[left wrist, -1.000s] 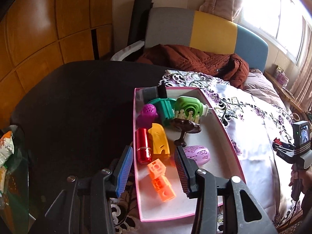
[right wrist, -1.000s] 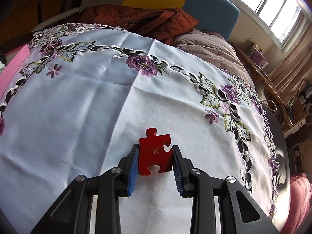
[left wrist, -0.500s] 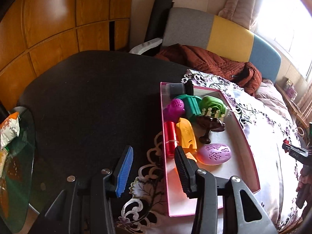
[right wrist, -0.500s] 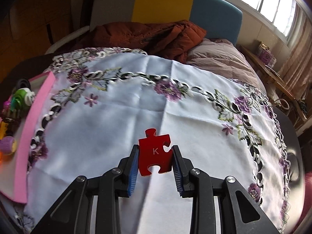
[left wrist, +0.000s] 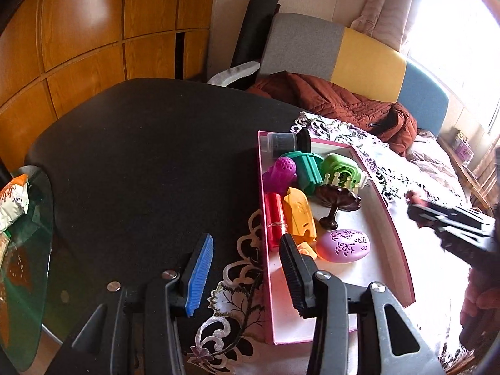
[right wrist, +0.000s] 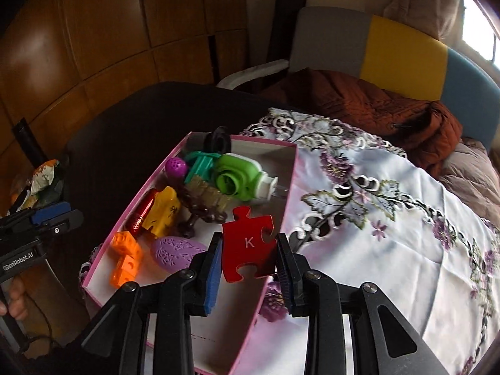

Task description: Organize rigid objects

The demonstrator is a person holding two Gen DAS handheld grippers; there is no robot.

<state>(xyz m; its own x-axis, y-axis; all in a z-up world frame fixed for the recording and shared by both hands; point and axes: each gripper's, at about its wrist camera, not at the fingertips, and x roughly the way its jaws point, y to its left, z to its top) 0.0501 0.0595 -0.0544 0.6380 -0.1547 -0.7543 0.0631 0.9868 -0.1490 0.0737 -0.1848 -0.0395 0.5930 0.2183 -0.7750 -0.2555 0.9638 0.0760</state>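
Right tool (right wrist: pixel 247 257): closed on the red puzzle piece (right wrist: pixel 248 243), its ribbed pads pressing the two side edges; the piece stands upright, white letter K facing the camera.
Where the piece is: carried in the air above the near, bare end of the pink box (right wrist: pixel 265 293), not yet set down.
How the piece should handle: a thin, flat, stiff plate, probably light; the glossy face looks slick, so an edge-to-edge pinch as now seems the safest hold. The knob and notches leave little straight edge, and it could pivot between the pads if knocked.
Left tool (left wrist: pixel 243 268): partly open with nothing between its pads, hovering over the near left corner of the box, one finger over the dark counter (left wrist: pixel 140 156), the other over the box floor.
Box: shallow card tray, pink walls, white floor, sitting partly on the embroidered tablecloth (right wrist: pixel 390 234).
Contents: hard moulded pieces crowded at the far end: a green toy camera (right wrist: pixel 239 179), teal block (left wrist: pixel 307 168), purple perforated knob (left wrist: pixel 281 172), red metallic cylinder (left wrist: pixel 275 218), yellow plastic shape (left wrist: pixel 300 215), dark brown stemmed dish (left wrist: pixel 337 201), lilac patterned egg (left wrist: pixel 343 245), orange cube links (right wrist: pixel 125 256).
Cloth: smooth white satin with purple flower embroidery and cut-work edging; likely slippery under the box.
Free room: the near half of the box floor is open for the piece, I judge.
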